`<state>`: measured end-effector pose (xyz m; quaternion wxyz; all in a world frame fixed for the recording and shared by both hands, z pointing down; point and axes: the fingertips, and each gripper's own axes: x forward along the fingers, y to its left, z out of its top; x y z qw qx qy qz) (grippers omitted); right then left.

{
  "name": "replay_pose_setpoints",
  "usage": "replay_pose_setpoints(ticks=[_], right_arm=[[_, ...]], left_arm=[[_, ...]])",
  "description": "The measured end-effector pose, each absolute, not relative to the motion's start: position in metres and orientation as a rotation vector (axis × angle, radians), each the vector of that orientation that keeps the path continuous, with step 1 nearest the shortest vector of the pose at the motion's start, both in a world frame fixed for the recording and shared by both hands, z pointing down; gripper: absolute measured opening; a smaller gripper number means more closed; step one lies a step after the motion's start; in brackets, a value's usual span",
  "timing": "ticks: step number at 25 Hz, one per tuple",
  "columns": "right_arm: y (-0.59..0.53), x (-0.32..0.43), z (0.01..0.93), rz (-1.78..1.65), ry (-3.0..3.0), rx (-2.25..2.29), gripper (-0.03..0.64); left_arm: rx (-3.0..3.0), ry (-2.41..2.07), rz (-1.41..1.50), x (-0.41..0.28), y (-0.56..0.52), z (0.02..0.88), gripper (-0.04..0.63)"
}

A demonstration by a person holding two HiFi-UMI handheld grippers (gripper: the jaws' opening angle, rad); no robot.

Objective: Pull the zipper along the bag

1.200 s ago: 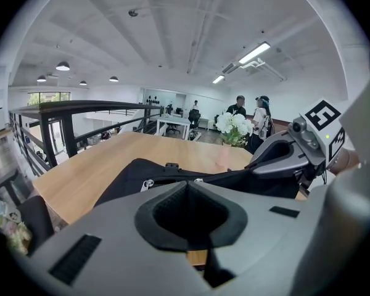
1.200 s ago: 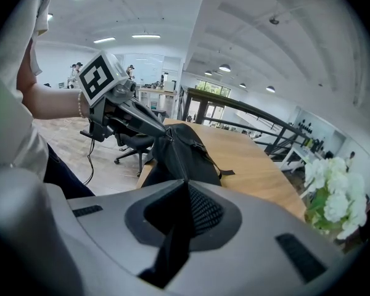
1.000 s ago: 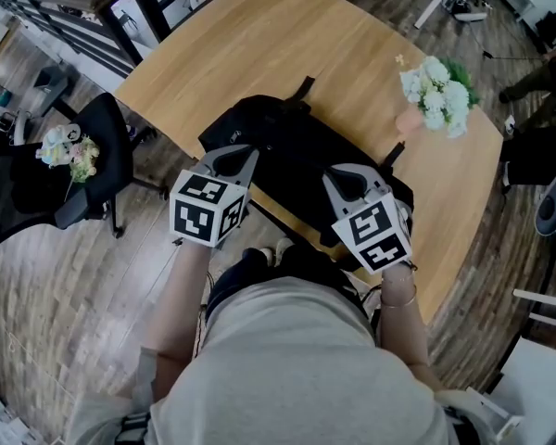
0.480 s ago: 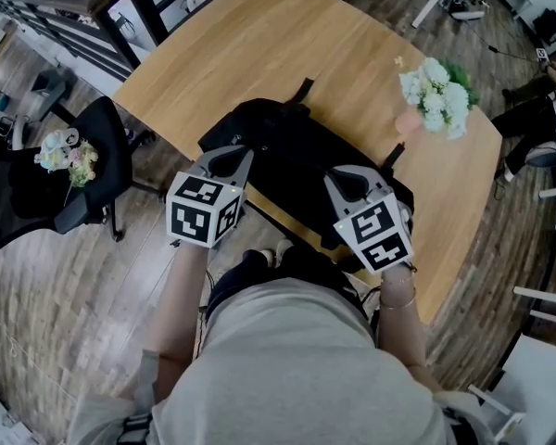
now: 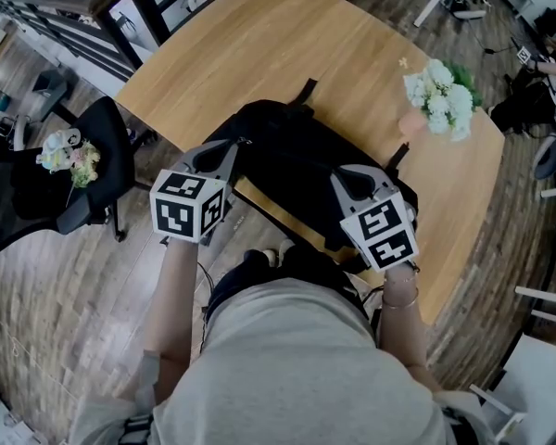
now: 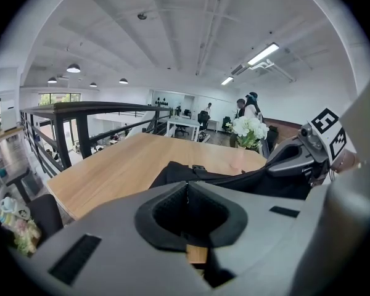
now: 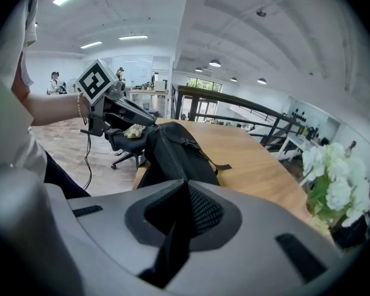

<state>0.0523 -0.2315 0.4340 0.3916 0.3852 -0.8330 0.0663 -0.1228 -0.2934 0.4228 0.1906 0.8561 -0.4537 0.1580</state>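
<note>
Left gripper [image 5: 215, 153] shifted left since earlier, per head view; bag [image 5: 296, 156] at near edge of table [image 5: 259, 54], between grippers. Left gripper view: jaws pressed together, contents unclear. Right gripper view: right gripper [image 7: 185, 193] clamps black bag fabric.

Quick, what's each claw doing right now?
Left gripper: closed; whether it pinches anything cannot be told.
Right gripper: closed on a black strap of the black bag.

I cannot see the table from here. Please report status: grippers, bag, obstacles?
Left gripper shut at left end of black fabric bag; what it pinches unclear. Right gripper shut on bag fabric. White flower bouquet stands apart, nothing blocking.
</note>
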Motion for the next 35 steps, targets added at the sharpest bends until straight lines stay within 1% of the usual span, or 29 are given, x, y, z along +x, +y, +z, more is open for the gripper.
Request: replay_pose_setpoints(ticks=[9,17,22,27,35], right_arm=[[-0.233,0.052,0.439,0.142,-2.083,0.983,0.032],[-0.233,0.052,0.44,0.041,-2.024,0.989,0.04],[-0.23,0.052,0.439,0.028,-2.012,1.006,0.069],[-0.226,0.056,0.434,0.012,-2.004,1.023,0.107],[-0.22,0.065,0.42,0.081,-2.057,1.115,0.127]], left_arm=[[2.398,-1.276,0.467,-0.121,-0.292,0.43,0.021],[2.388,-1.338,0.506,-0.119,-0.289,0.432,0.021],[2.397,-1.344,0.559,-0.114,-0.284,0.437,0.023],[2.405,-1.343,0.531,-0.109,-0.279,0.431,0.023],[2.453,-1.297,0.445,-0.092,-0.269,0.412,0.023]])
